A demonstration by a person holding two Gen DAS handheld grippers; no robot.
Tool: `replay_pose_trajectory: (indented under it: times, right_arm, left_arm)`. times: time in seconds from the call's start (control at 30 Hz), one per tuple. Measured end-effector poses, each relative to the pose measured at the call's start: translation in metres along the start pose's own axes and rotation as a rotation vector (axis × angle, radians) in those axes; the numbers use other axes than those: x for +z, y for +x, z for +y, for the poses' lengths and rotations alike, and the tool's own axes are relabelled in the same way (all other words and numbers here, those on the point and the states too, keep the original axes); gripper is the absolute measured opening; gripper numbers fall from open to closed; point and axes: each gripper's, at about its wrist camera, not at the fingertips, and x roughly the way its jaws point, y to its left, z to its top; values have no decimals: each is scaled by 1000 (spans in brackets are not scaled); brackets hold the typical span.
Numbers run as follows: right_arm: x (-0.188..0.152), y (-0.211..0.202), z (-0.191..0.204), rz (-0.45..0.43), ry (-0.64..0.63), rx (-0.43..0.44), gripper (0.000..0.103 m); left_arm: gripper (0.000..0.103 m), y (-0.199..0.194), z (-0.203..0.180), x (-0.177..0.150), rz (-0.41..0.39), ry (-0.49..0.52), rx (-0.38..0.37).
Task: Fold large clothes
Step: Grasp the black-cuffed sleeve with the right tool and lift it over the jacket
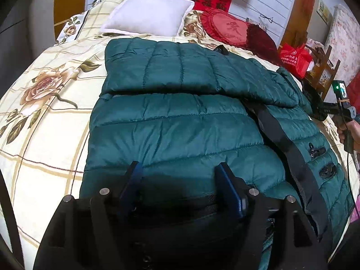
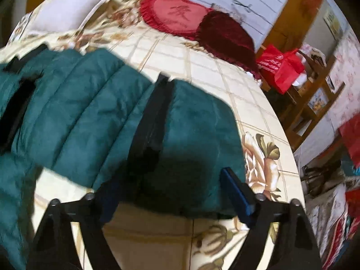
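— Where's the left gripper (image 1: 177, 168) just now?

— Low over the near edge of the green quilted jacket (image 1: 180, 121), pointing steeply down at it. Its two blue pads (image 1: 227, 186) stand apart, with nothing pinched between them; the padded cloth lies under and just ahead of the tips, and I can't tell whether they touch it.

— And the right gripper (image 2: 168, 184)?

— Out at the far side, over a sleeve end (image 2: 180, 135) of the same jacket. Its jaws are spread too, straddling the dark-shadowed cuff, but the pads aren't pressing on it. That view is blurred, so I can't say more about contact. From the left side you can see the hand (image 1: 347, 130) that carries it, at the right edge of the bed (image 1: 45, 135).

— How does the jacket lie?

— Flat on the floral bedspread, one sleeve folded across the upper part, a dark strip (image 1: 283, 144) running down the front toward the right.

— Beyond it?

— A white pillow (image 1: 148, 13) at the head of the bed, a red heart cushion (image 1: 227, 28) beside it, and a red bag (image 1: 294, 59) off the bed's far corner.
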Motion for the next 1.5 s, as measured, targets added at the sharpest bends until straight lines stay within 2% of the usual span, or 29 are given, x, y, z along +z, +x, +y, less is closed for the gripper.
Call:
replay_pose_trajectory:
  times: [0.07,0.13,0.3,0.37,0.4,0.43,0.63,0.9,0.97,1.07,1.27,1.37,1.5]
  right_arm:
    - [1,3,-7,-17,57,-16,69]
    - [1,7,-13,-20,90,-19,58]
    - [-3,10,-23,-40,144,-12,45]
    - [-3,11,-26,-39,149,1,36]
    - [-3,9,-28,-41,164,11,26]
    - [-4,6,-32,-46,189,27,21]
    - [0,-20,-55,-75,303,83,17]
    - [13,-80,-47,-131,373,164,16]
    - [18,-94,-37,-145,368,182,16]
    - [28,-118,-16,-174,350,226,16]
    - [49,-155,40,-210,305,303,16]
    - [61,-170,73,-220,278,335,16]
    - [71,-183,114,-222,256,364,16]
  left_arm:
    - [51,0,0,0,0,0,0]
    - [52,0,0,0,0,0,0]
    - [52,0,0,0,1,0,0]
    - [54,0,-1,0,2,3,-1]
    - [55,1,-1,-1,3,6,-1]
    - [57,1,-2,-1,5,9,-2]
    - [66,5,-9,-1,25,47,-1]
    - [67,0,-12,-2,11,66,37]
    - [65,-6,-6,-2,1,37,68]
    - [65,-18,7,-4,-2,-4,164]
    - [65,-51,38,-19,13,-59,288]
    - [65,-66,54,-28,7,-59,384]
    - [65,-69,65,-35,-6,-63,516]
